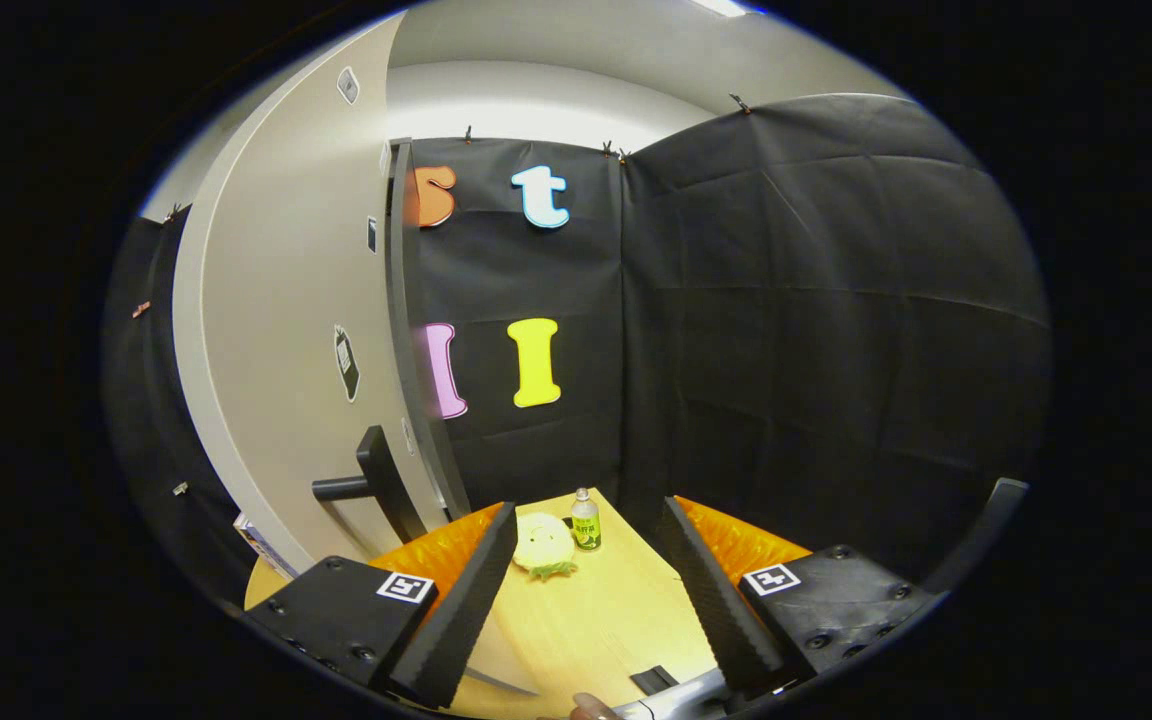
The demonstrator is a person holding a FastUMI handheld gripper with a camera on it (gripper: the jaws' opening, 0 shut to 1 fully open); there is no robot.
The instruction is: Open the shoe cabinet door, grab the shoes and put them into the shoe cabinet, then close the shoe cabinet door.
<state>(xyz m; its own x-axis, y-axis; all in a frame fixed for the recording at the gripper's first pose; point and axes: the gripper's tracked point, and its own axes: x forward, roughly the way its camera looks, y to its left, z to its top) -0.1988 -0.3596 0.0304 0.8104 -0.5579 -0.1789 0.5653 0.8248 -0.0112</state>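
Note:
My gripper (589, 507) is open, with nothing between its two fingers. It points over a light wooden tabletop (586, 610). To the left of the fingers stands the tall white shoe cabinet door (286, 330), with a black bar handle (368, 482) sticking out low on it. The door's dark edge (406, 320) faces me, and I cannot tell how far the door is swung. Close under the fingers lies a grey and black object (671, 692), mostly hidden; whether it is a shoe I cannot tell.
A pale yellow plush toy (544, 546) and a small bottle with a green label (586, 521) stand at the far end of the tabletop, just ahead of the fingertips. Black cloth walls (816, 320) close off the back and right. A person's fingertip (591, 707) shows beside the grey object.

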